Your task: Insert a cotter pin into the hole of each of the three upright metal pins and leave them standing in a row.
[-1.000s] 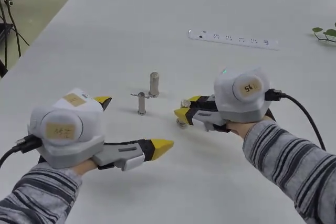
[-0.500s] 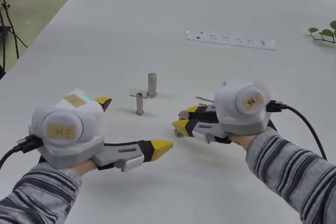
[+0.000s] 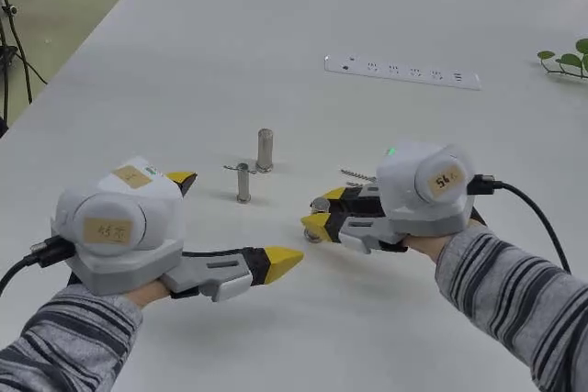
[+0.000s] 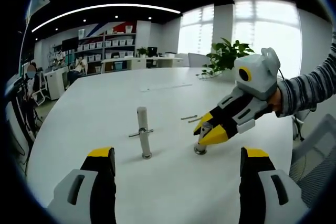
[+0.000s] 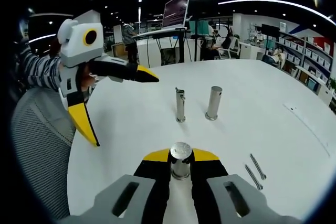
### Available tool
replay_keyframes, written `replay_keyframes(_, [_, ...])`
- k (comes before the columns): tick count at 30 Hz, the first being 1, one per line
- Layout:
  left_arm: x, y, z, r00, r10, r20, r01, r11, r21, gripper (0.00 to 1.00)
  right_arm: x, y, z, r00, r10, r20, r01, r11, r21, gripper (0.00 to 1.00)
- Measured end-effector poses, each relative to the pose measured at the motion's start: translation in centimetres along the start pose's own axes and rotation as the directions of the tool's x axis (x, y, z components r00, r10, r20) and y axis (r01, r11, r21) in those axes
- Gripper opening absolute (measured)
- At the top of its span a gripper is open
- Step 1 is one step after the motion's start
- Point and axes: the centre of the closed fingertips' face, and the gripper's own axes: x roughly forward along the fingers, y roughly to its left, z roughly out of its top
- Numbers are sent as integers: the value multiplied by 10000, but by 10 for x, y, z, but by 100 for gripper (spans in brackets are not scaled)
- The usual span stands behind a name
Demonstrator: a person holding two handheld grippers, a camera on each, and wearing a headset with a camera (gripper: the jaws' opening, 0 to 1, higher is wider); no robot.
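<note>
Right gripper view has the right gripper [image 5: 180, 163] clamped on 1 stiff, probably slippery metal pin [image 5: 180, 153], best gripped below its hole, while the left gripper [image 4: 177, 156] gapes empty.

Holds the left gripper [image 3: 234, 218] low, jaws spread wide apart. Points the right gripper [image 3: 314, 215] leftward, jaws clamped on an upright metal pin [image 5: 180, 163]. Wears striped sleeves [image 3: 514, 291] on both forearms.

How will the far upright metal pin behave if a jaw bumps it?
Likely tips: the metal pin stands tall and narrow on the table. Once down it would probably roll, being round. Its shiny metal suggests it is stiff, slick and heavy for its size.
</note>
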Motion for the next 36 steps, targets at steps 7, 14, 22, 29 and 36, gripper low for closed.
replay_keyframes(7, [0, -1, 0, 10000, -11, -30, 11, 10000, 9, 99, 0, 1, -1, 9999, 119, -115, -119, 9999, -20, 9])
replay_keyframes(14, [-1, -3, 0, 10000, -17, -47, 17, 10000, 58, 99, 0, 1, -2, 9998, -145, -149, 149, 9995, 277, 12])
replay_keyframes(22, [-1, -3, 2, 10000, -9, 50, 9, 10000, -49, 99, -9, 0, -6, 9991, -186, -377, 206, 9983, 543, 25])
replay_keyframes(29, [-1, -2, 4, 9999, 23, 113, -22, 9999, -119, 99, -24, -8, -14, 9973, -300, -668, 336, 9980, 536, 28])
replay_keyframes(36, [-1, -2, 4, 9999, 13, 118, -12, 9999, -118, 99, -39, -26, -25, 9914, -428, -1233, 488, 9978, 457, 28])
